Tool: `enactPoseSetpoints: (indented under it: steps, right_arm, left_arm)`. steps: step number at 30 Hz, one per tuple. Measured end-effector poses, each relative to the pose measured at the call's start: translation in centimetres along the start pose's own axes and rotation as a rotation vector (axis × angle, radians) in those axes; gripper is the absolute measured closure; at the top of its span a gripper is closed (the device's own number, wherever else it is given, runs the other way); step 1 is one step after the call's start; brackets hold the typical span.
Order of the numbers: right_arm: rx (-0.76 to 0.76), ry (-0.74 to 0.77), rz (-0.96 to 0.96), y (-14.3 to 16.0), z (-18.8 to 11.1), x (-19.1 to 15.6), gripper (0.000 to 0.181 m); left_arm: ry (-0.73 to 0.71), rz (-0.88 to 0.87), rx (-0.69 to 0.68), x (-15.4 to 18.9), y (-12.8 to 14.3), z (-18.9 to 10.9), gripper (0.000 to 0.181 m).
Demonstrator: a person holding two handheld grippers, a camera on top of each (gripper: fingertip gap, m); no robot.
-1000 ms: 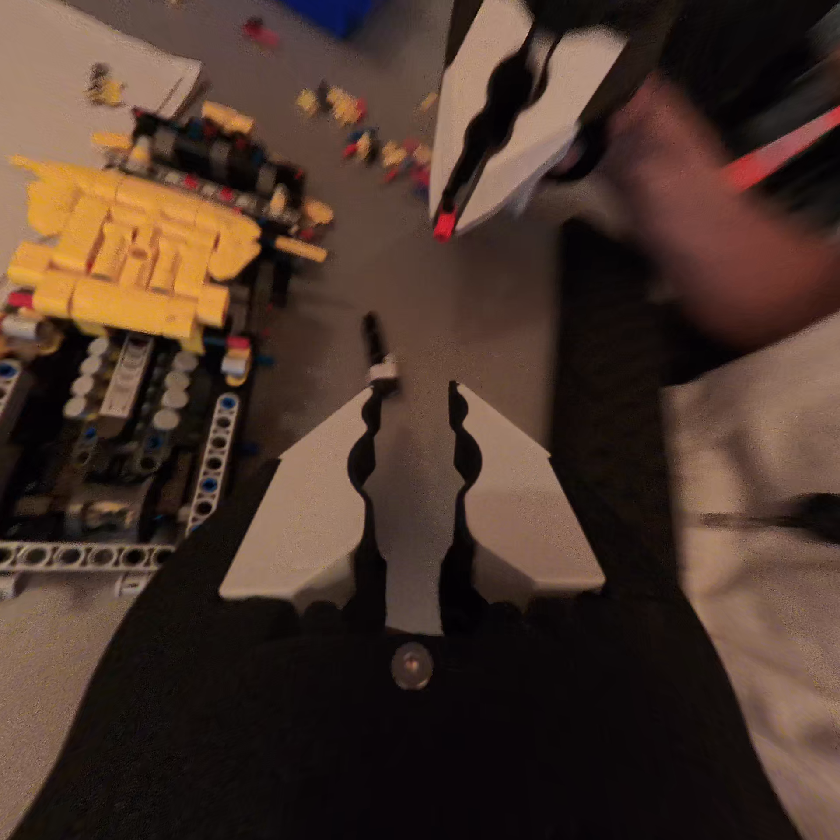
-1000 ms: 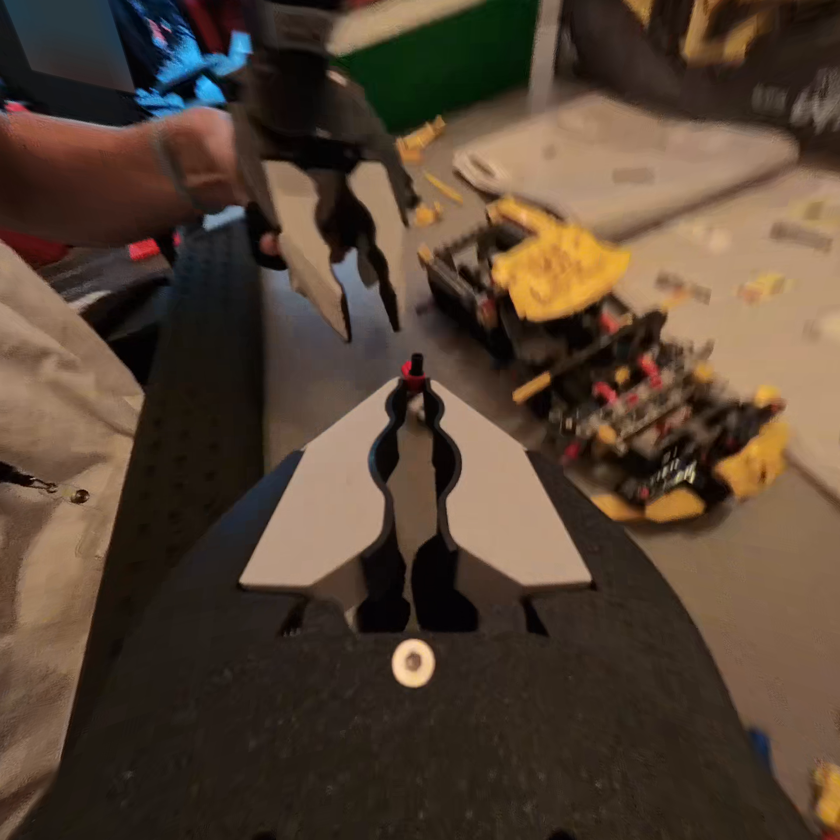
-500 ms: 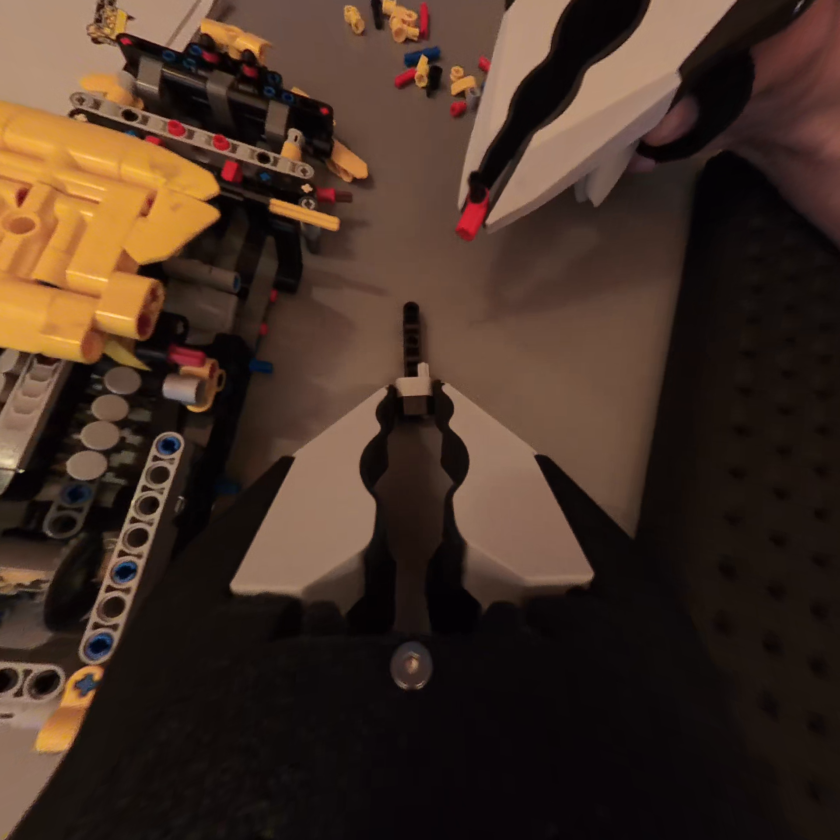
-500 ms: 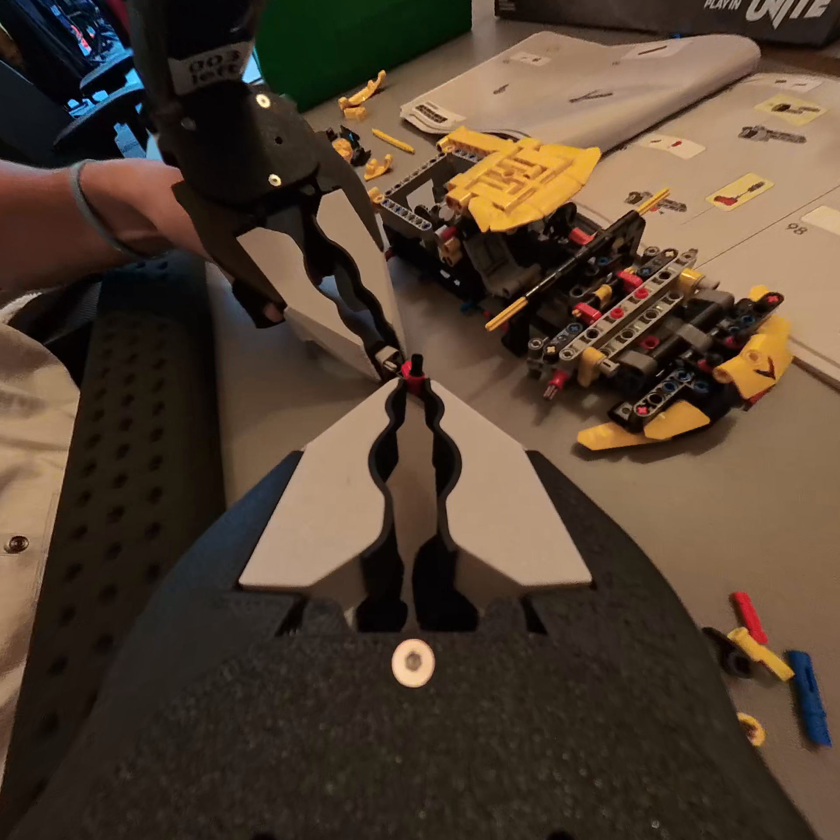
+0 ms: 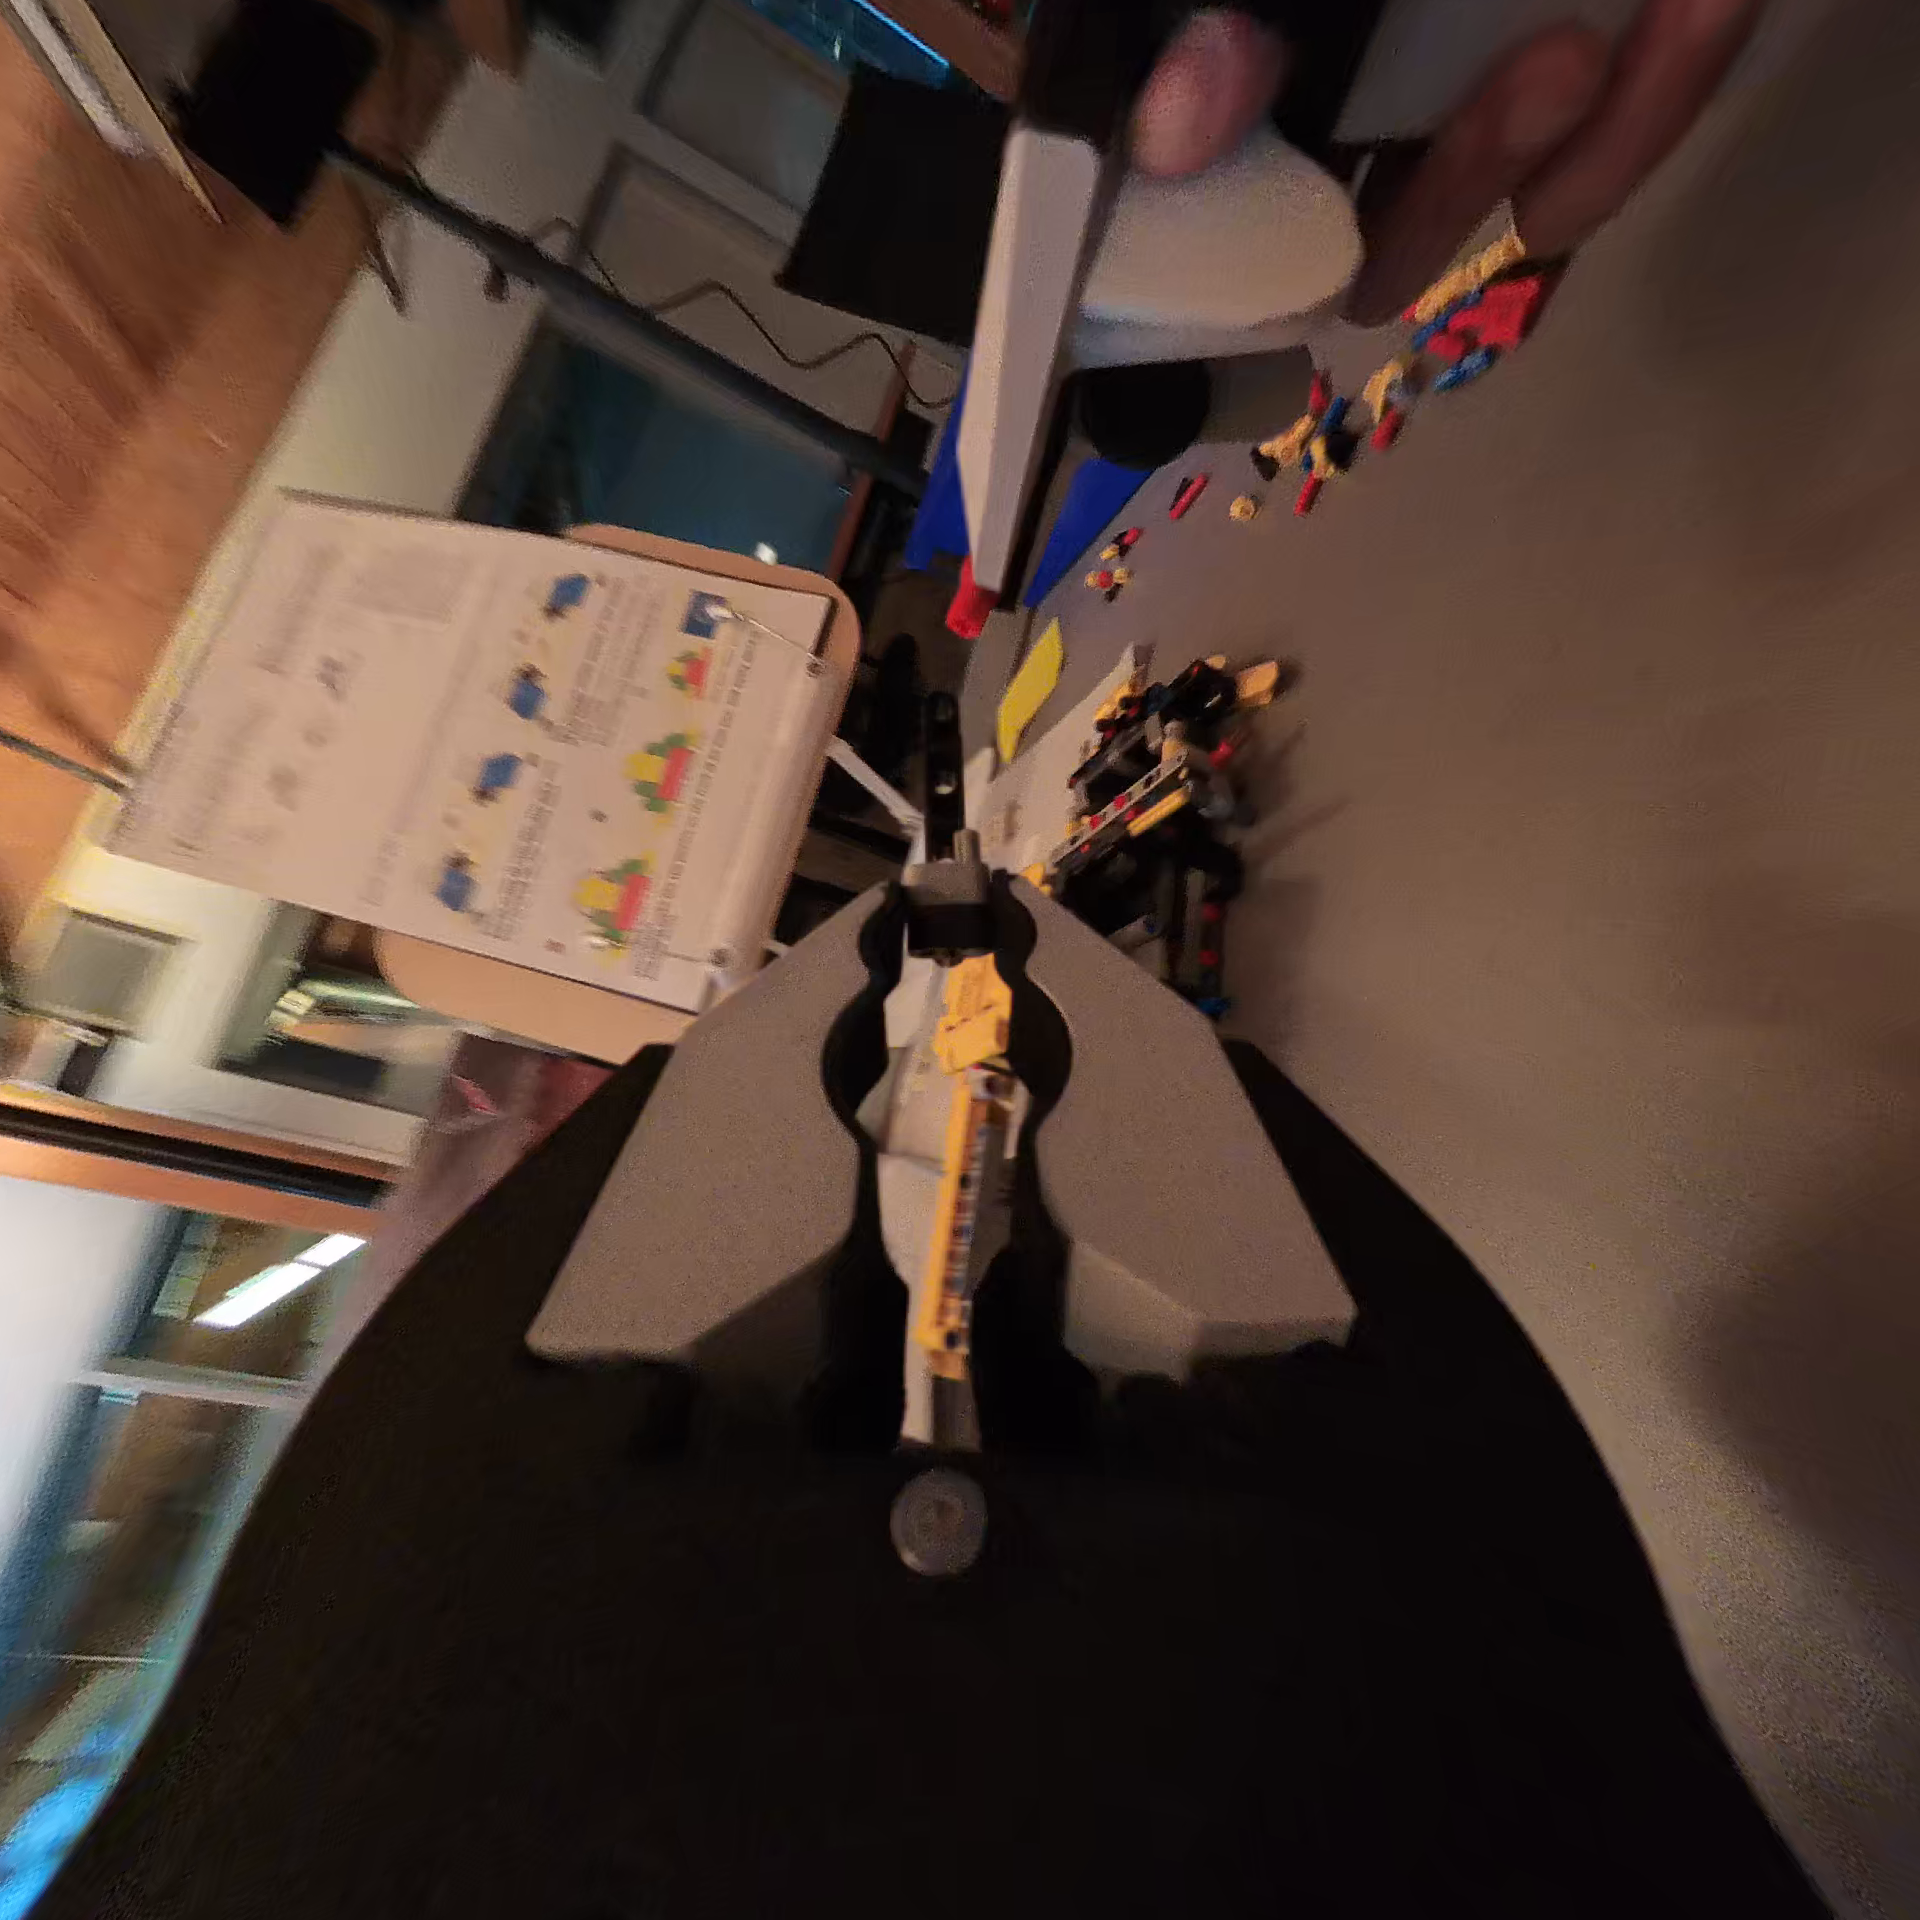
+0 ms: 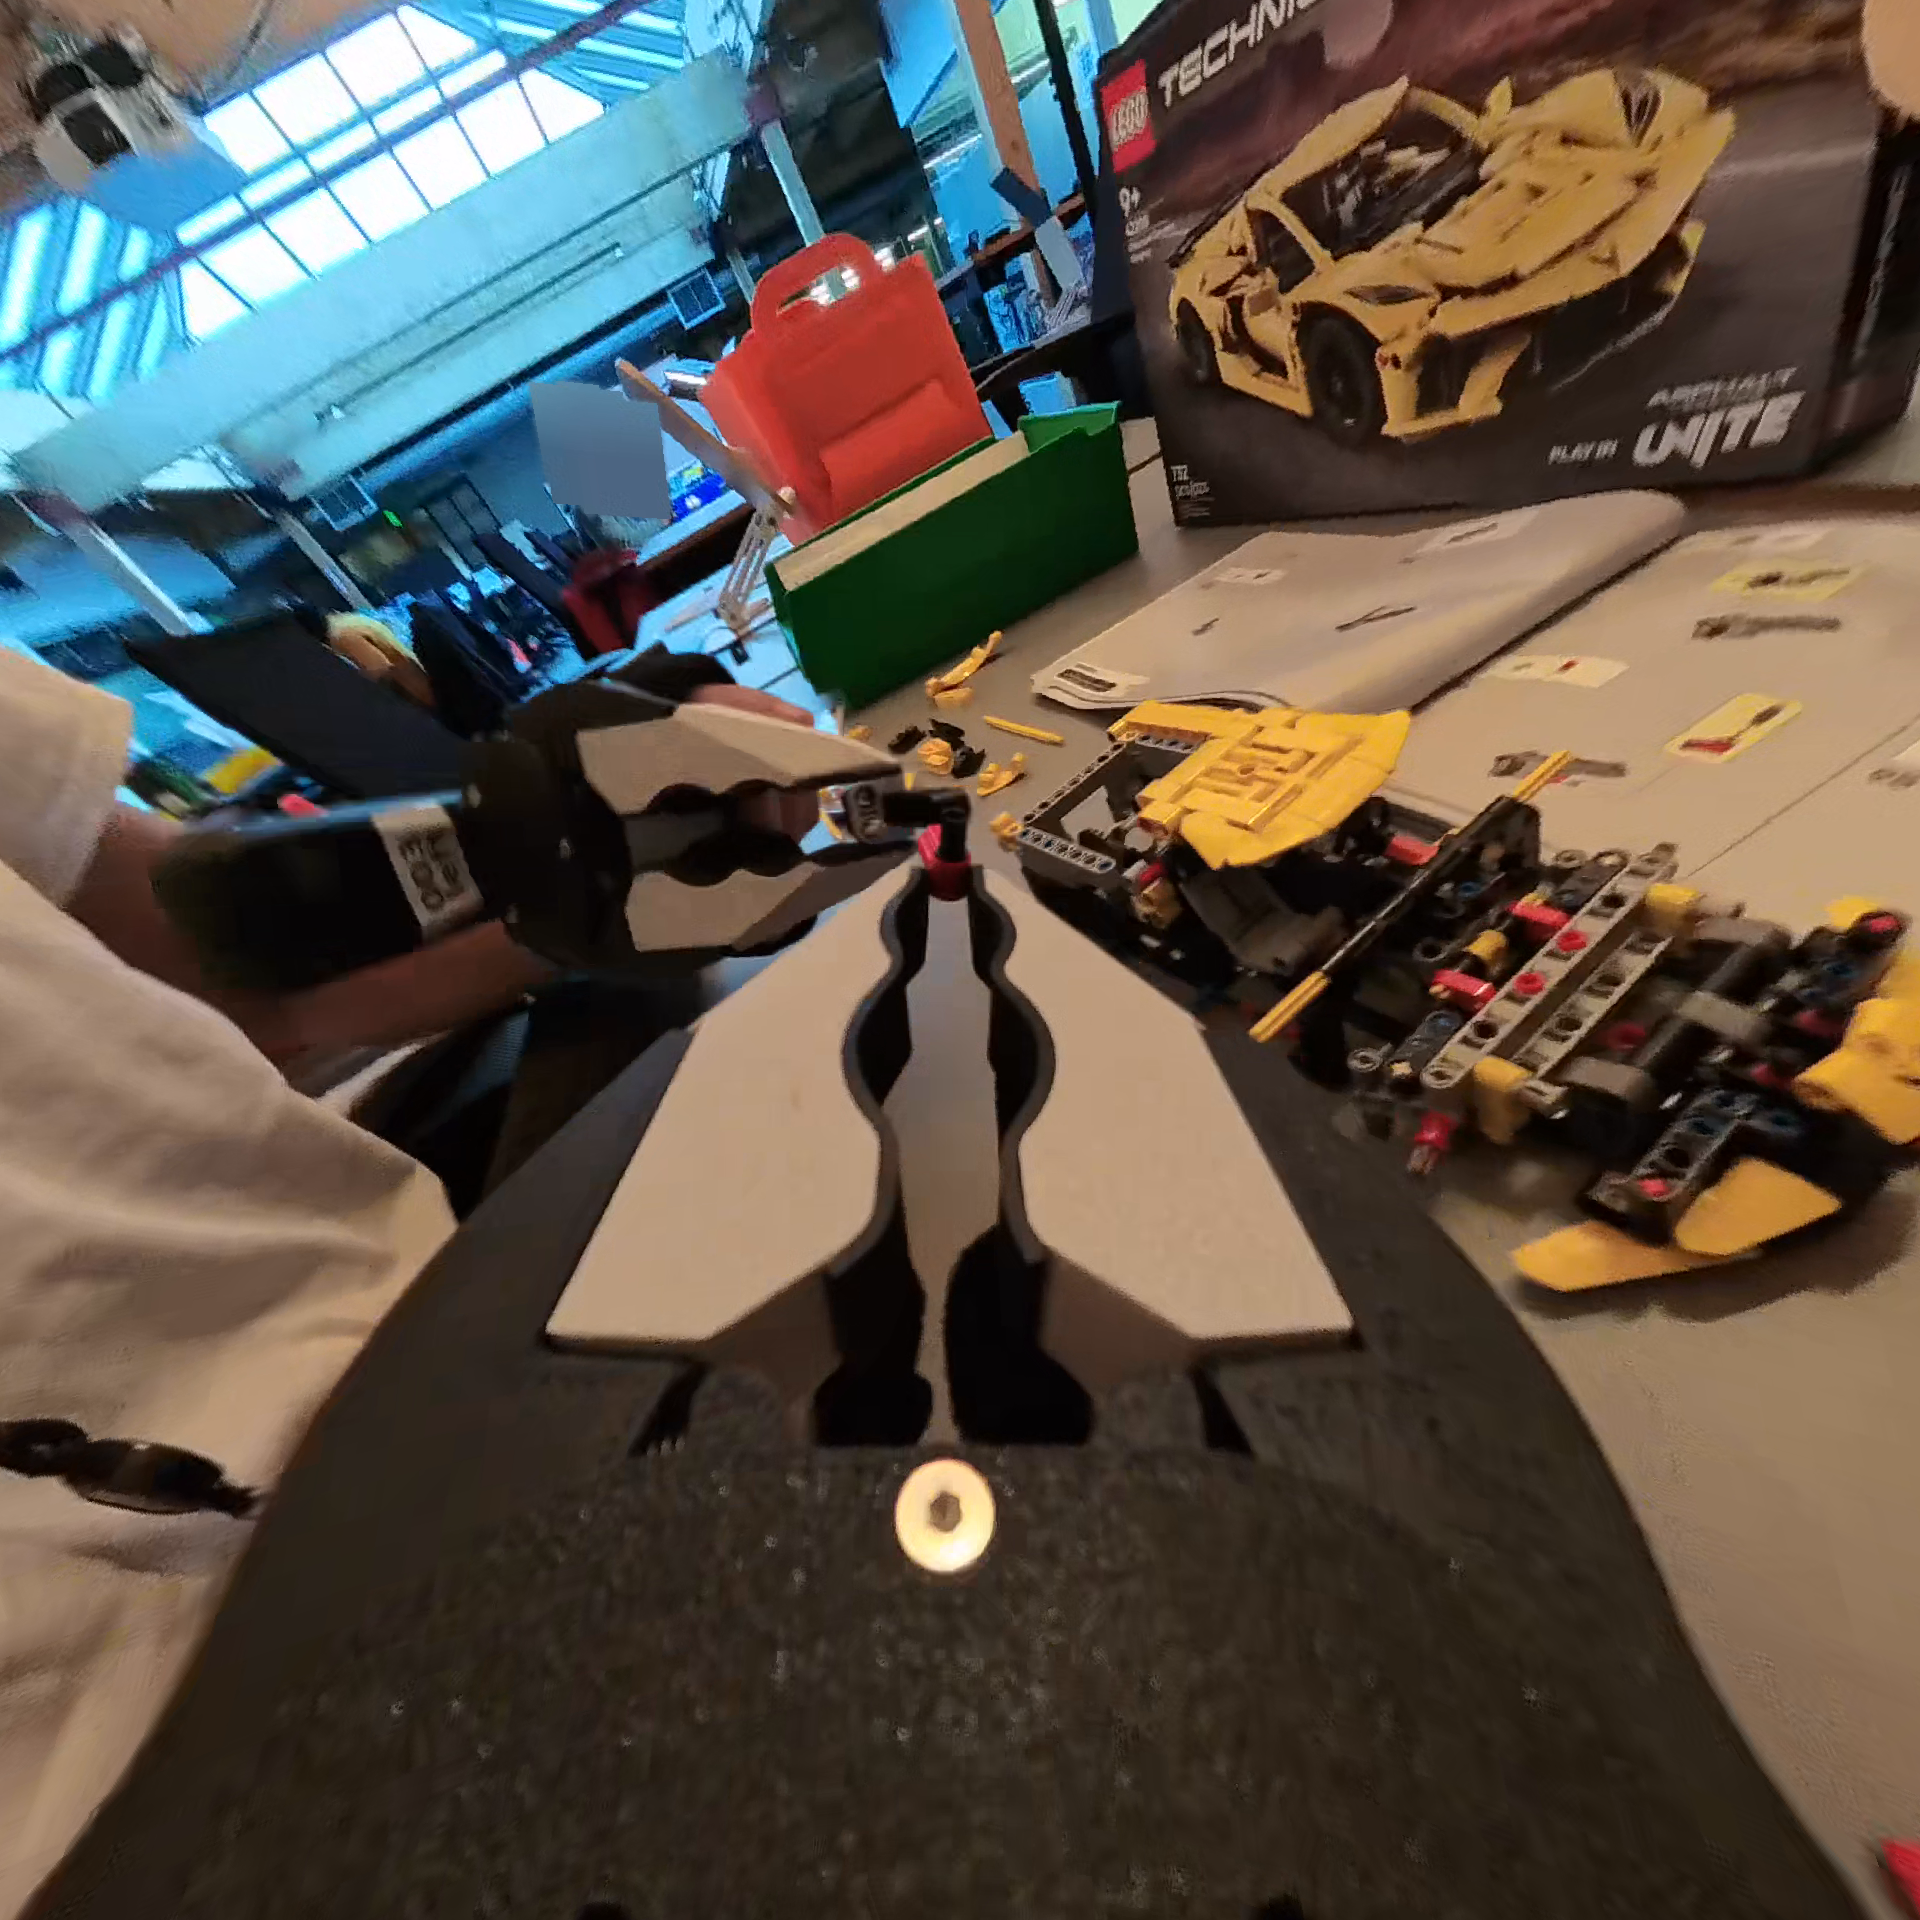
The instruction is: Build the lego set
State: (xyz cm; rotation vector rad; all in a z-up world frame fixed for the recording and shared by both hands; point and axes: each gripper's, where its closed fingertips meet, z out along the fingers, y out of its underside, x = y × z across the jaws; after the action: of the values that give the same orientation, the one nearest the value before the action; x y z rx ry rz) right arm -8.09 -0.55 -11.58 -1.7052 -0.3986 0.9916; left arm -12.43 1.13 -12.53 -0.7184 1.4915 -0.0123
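Lego car shows clearly only behind right hand-held gripper.

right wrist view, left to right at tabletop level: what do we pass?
left gripper holding a black piece → red pin in the right gripper → half-built yellow car

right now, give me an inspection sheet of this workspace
surface: grey table, manual open on it
job's things: half-built yellow car on the table; box upright behind
clutter: loose pieces near the green bin; more in the left view
grippers: left gripper shut on black beam; right gripper shut on red pin, pin tip at the beam's end
cables: black cable on the far wall
surroundings: orange bag, skylights
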Motion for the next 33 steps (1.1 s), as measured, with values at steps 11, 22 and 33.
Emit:
enactPoseSetpoints:
  steps: [11, 22, 33]
  right_arm:
    - [0.05, -0.144, 0.061, -0.5, 1.8, -3.0, 0.175]
    - [-0.138, -0.038, 0.053, 3.2, 3.5, -0.9, 0.175]
    - [-0.254, -0.03, 0.115, 5.3, 3.8, -0.3, 0.175]
  left_arm:
    - [-0.169, 0.26, 0.001, -0.2, -0.3, -0.7, 0.166]
    - [0.125, -0.196, 0.033, 2.2, 1.4, 0.0, 0.166]
    - [0.279, -0.296, 0.026, 4.4, 1.5, 0.1, 0.166]
